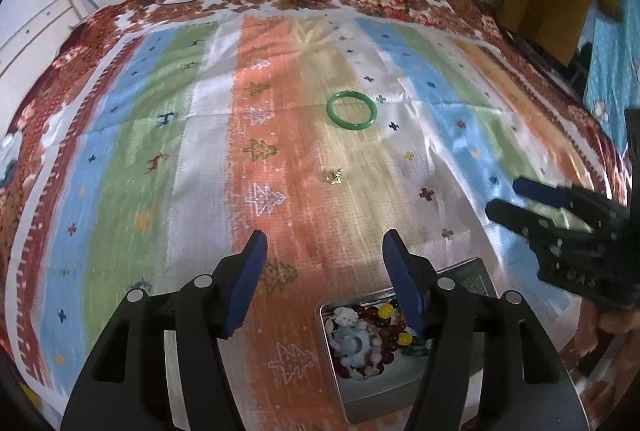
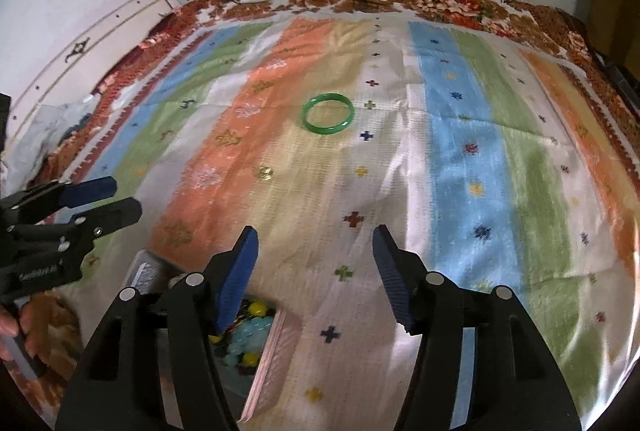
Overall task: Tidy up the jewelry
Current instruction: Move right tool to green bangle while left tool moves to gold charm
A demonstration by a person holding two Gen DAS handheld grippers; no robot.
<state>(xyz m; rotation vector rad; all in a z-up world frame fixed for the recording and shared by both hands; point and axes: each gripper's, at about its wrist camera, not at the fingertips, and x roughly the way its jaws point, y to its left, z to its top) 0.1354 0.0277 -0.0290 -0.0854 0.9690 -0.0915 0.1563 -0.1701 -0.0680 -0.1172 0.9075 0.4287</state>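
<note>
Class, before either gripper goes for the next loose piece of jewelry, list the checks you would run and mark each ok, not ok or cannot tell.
1. Left gripper open and holding nothing: ok.
2. Right gripper open and holding nothing: ok.
3. Green bangle lying flat on the cloth, apart from other items: ok.
4. Small gold piece in view and unobstructed: ok; what kind of piece: cannot tell.
5. Metal tin open, beads inside: ok.
6. Room left in the tin for the bangle: cannot tell.
</note>
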